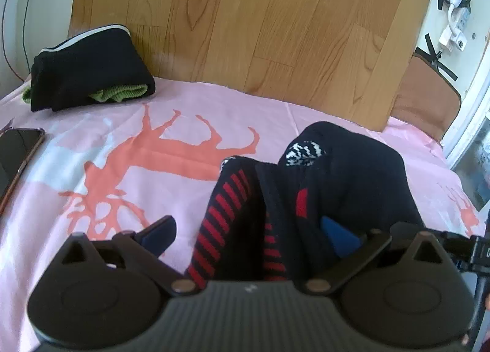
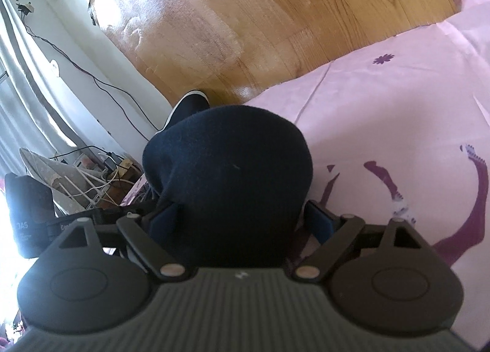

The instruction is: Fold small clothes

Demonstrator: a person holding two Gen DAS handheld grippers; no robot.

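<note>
A dark navy sock with red stripes and a white pattern (image 1: 232, 205) lies bunched on the pink bedsheet (image 1: 137, 125), joined to a plain dark bundle (image 1: 352, 168). My left gripper (image 1: 248, 234) is open and straddles it. The left blue pad (image 1: 159, 231) stands clear of the cloth and the right pad (image 1: 337, 238) is against the bundle. In the right wrist view the same dark navy cloth (image 2: 229, 168) fills the space between the blue pads (image 2: 318, 220) of my right gripper (image 2: 240, 219), whose jaws stand wide without a clear squeeze.
A folded black garment with a green lining (image 1: 92, 73) sits at the back left of the bed. A phone (image 1: 18, 153) lies at the left edge. A wooden board (image 1: 245, 30) stands behind. Cables and an ironing board (image 2: 46, 168) lie beyond the bed's edge.
</note>
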